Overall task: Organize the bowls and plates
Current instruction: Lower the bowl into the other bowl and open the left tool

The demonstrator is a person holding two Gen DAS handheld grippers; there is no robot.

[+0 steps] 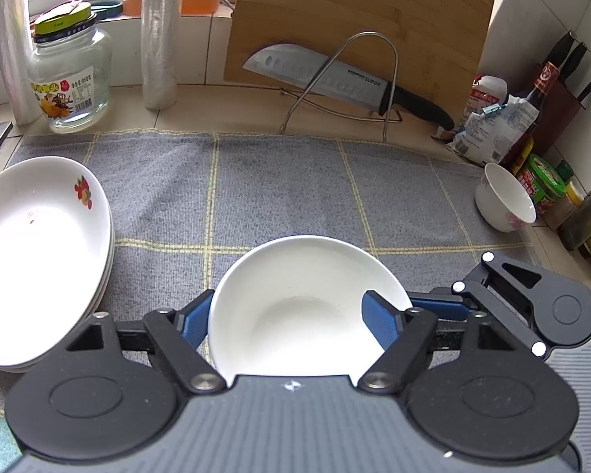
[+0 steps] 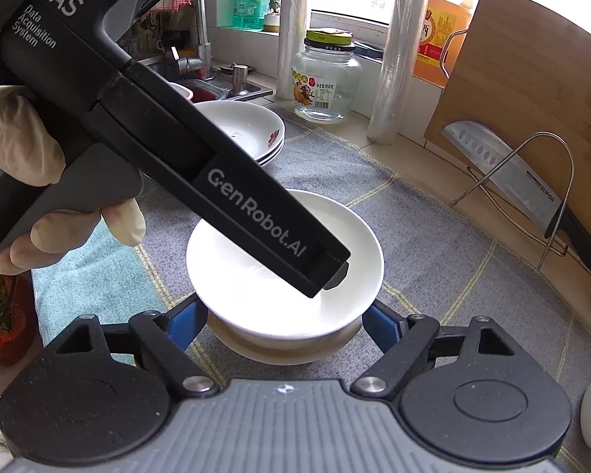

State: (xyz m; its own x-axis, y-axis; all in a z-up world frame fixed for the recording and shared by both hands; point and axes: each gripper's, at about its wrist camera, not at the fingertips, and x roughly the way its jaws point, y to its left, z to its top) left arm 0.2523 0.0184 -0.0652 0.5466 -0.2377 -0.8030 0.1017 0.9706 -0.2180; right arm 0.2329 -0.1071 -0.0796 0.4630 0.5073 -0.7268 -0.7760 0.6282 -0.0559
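Bowl (image 1: pixel 307 307), plain white, sits on the grey cloth (image 1: pixel 279 181). The left gripper (image 1: pixel 291 325) is wide, one blue finger inside the bowl and one outside. The right gripper (image 2: pixel 283 325) is wide around it too. Stacked plates (image 1: pixel 39 264) lie left. A small bowl (image 1: pixel 504 199) sits far right.

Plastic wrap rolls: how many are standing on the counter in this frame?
2. The left roll stands upright just left of the glass jar. The right roll stands upright between that jar and the cutting board. More could be out of view.
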